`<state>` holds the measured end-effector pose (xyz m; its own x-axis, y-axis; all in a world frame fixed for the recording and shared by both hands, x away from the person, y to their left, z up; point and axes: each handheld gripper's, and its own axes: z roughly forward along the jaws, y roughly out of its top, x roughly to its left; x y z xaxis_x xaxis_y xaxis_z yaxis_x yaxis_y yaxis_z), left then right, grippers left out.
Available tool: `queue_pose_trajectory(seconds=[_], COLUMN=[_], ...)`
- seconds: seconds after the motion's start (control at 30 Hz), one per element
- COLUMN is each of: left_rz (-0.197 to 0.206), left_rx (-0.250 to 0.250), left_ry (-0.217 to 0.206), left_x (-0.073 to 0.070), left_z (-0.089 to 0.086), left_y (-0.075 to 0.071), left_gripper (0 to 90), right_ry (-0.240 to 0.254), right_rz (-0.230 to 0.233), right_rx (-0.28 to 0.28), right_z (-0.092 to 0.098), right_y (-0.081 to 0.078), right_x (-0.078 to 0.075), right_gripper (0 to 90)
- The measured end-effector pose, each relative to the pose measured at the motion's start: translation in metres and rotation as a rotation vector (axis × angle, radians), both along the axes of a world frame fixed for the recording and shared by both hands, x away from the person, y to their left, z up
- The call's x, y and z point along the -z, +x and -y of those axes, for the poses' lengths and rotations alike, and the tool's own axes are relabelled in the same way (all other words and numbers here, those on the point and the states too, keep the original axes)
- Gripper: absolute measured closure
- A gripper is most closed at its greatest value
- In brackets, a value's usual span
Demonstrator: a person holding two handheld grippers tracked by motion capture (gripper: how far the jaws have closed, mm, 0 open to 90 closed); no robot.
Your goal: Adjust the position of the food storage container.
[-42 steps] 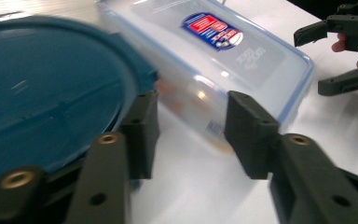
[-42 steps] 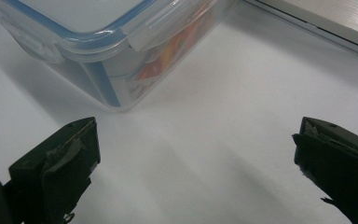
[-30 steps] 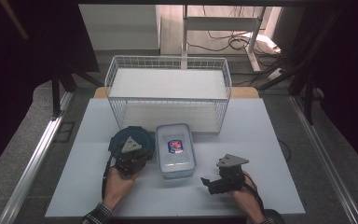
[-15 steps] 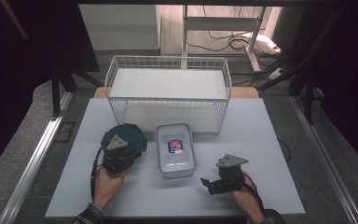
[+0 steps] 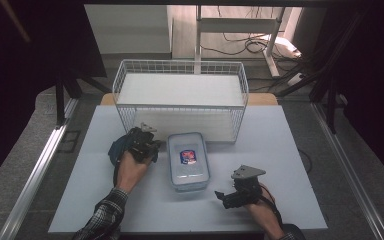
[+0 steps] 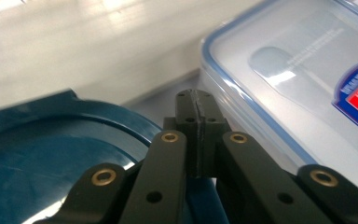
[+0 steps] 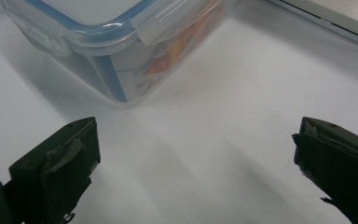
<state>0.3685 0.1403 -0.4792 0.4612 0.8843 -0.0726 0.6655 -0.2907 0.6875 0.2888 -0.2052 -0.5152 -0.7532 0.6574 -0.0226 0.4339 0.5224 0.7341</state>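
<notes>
the left gripper (image 5: pixel 147 141), jaws pressed together on nothing, hovered over the dark blue plate (image 6: pixel 51 154), which lay at nine o'clock of the clear lidded container (image 5: pixel 188 160), just beside it. at the container's four o'clock, the right gripper (image 5: pixel 225 197) rested with its jaws wide apart. the wire basket (image 5: pixel 180 67) stood at twelve o'clock.

Lidded container (image 5: pixel 188 160) at table (image 5: pixel 290 150) centre. Wire basket (image 5: pixel 180 95) directly behind it, at the table's far edge. Plate (image 5: pixel 116 148) just left of container. Left gripper (image 5: pixel 147 145) over plate; right gripper (image 5: pixel 225 197) front-right of container.
</notes>
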Motion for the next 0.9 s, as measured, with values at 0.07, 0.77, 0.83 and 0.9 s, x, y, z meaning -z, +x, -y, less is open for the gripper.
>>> queue_pose_trajectory(seconds=[0.07, 0.77, 0.83, 0.9], left_rz=[-0.003, 0.018, 0.018, 0.015], left_rx=[0.009, -0.072, -0.095, -0.116], left_ry=[0.004, 0.023, 0.027, 0.024], left_x=[0.000, 0.004, 0.004, 0.005], left_z=[0.000, -0.056, -0.066, -0.076], left_y=[0.000, -0.031, -0.034, -0.037], left_gripper=[90.0, 90.0, 90.0, 90.0], right_ry=[-0.002, -0.008, -0.008, -0.007], right_rz=[-0.004, -0.014, -0.015, -0.016], right_rx=[-0.001, -0.005, -0.006, -0.007], right_z=[0.000, 0.000, 0.000, 0.000], right_y=[0.000, 0.000, 0.000, 0.000], right_x=[0.000, 0.001, 0.001, 0.001], right_gripper=[0.1, 0.2, 0.2, 0.2])
